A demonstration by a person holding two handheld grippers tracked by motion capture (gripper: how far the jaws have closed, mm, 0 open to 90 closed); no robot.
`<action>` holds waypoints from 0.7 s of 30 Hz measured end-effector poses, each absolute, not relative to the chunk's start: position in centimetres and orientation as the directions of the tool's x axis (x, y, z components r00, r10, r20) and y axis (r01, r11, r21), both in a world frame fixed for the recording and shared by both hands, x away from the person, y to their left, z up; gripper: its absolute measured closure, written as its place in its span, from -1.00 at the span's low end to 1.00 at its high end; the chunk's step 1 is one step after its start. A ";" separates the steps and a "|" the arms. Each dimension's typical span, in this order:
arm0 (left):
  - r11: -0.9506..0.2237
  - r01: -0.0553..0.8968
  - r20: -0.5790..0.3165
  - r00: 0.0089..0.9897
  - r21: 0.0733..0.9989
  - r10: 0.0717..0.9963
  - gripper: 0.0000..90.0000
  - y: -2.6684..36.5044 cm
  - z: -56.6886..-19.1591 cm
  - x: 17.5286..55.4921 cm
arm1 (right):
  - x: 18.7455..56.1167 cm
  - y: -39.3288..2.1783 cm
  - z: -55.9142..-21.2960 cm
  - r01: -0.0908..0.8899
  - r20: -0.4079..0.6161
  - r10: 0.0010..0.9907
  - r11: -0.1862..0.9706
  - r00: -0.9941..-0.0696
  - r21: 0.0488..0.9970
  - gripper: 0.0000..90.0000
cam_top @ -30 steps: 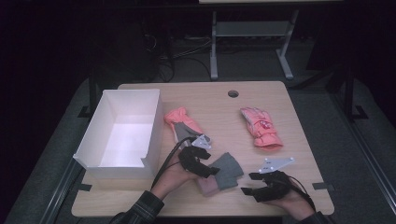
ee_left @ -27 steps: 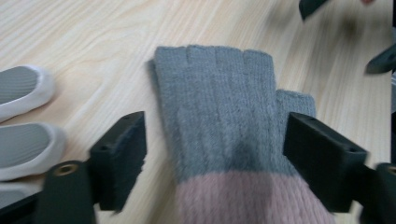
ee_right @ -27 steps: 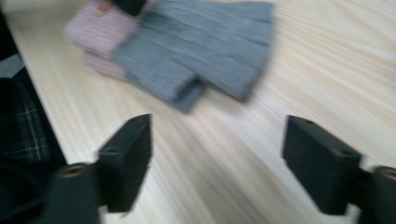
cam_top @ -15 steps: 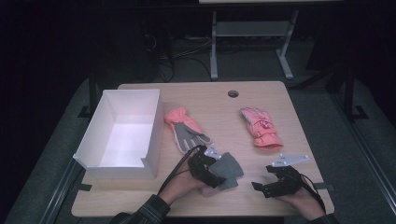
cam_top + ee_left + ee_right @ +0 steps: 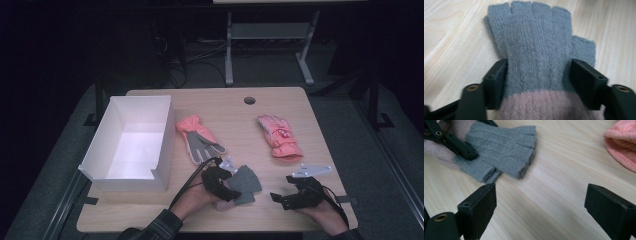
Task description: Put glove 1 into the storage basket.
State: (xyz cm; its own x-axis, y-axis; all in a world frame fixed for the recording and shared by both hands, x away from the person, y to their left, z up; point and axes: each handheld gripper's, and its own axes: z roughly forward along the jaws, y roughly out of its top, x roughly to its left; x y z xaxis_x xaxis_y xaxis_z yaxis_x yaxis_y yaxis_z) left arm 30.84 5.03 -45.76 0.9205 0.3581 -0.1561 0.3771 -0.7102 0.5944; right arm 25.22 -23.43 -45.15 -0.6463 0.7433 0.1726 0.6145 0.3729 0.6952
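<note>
White cardboard box [image 5: 131, 145] sat at the left of the wooden table [image 5: 225, 102], open-topped, nothing visible inside. Just right of it lay 1 coral glove with a grey palle [image 5: 199, 142], palm up, fingers toward the near edge.

Near the front edge, the left gripper [image 5: 231, 186] was on the grey fingerless glove [image 5: 246, 181]. In the left gripper view its 2 black jaws sat against either side of the glove [image 5: 537, 52], at the palm just above the pink cuff [image 5: 549, 106]; the jaws had just been closing, glove between them, knit pinched in at both edges. Glove lay flat on the wood, finger openings pointing away from the hand. Appeared to be 2 layers at the finger ends, seen from the right gripper view [image 5: 501, 150].

Right of that, the right gripper [image 5: 280, 197] rested low over bare tabletop, near the grey glove but apart from it. Jaws stood wide apart in the right gripper view, only wood grain between them.

Farther back on the right lay a 2nd coral glove [image 5: 279, 136], back side up, a small red mark on it, well apart from both grippers; its cuff edge showed at the upper right of the right gripper view [image 5: 621, 142].
</note>
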 end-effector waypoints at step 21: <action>-0.705 0.429 -0.267 0.903 0.564 0.336 0.42 5.6 -44.3 31.5 | 25.2 -23.4 -45.3 0.607 0.165 0.747 0.368 -0.644 0.704 -0.77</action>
